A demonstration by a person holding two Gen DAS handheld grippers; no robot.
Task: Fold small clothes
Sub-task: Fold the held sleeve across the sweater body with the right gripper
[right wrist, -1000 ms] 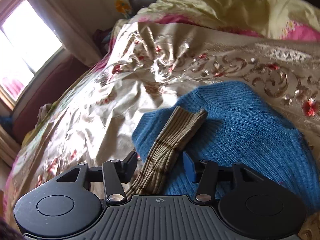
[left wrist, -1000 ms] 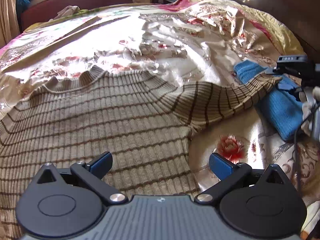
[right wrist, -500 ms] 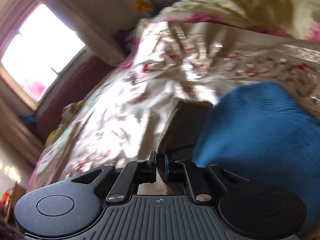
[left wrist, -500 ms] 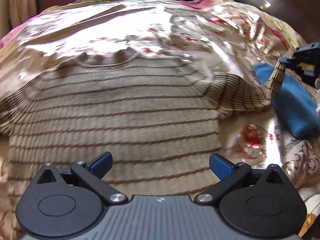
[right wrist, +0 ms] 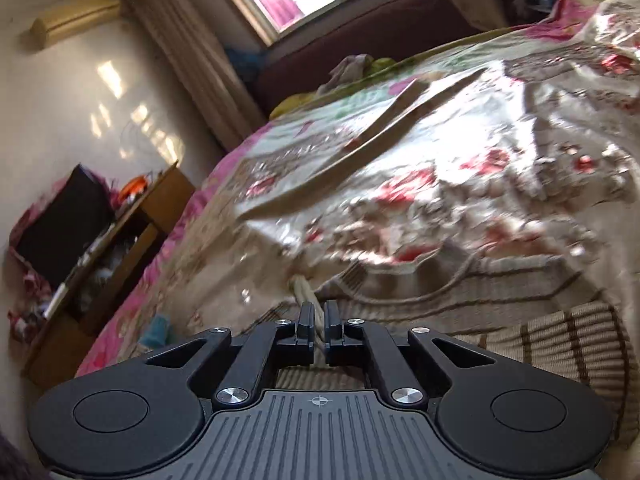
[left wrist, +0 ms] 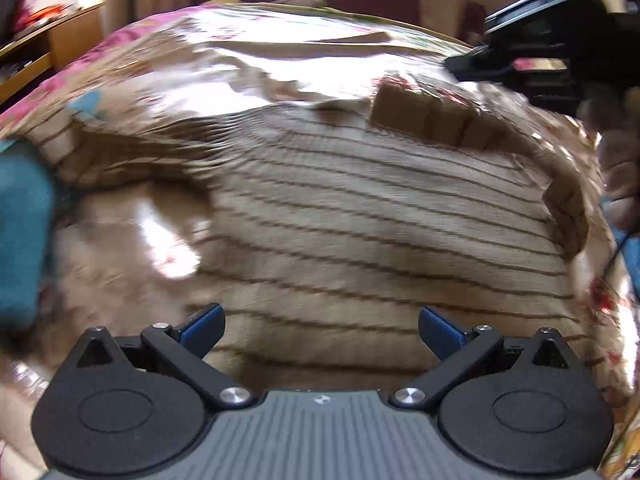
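A beige ribbed sweater [left wrist: 360,216] with thin brown stripes lies spread on the floral bedspread [left wrist: 248,60]. Its right sleeve [left wrist: 440,120] is folded over the chest, blurred by motion. My left gripper [left wrist: 322,326] is open and empty, low over the sweater's lower body. My right gripper [right wrist: 318,318] is shut on the sleeve cuff [right wrist: 306,292]; in the left wrist view it [left wrist: 548,36] hangs above the sweater's upper right. The sweater body [right wrist: 540,320] lies to its right.
A blue knit garment [left wrist: 20,232] lies at the left edge of the left wrist view. A wooden shelf unit [right wrist: 108,248] stands beside the bed. A dark red sofa [right wrist: 360,56] and a window lie beyond the bed's far end.
My right gripper closed on the sleeve cuff and carried it from the blue garment across over the sweater's chest. My left gripper swung its view to the left, staying open.
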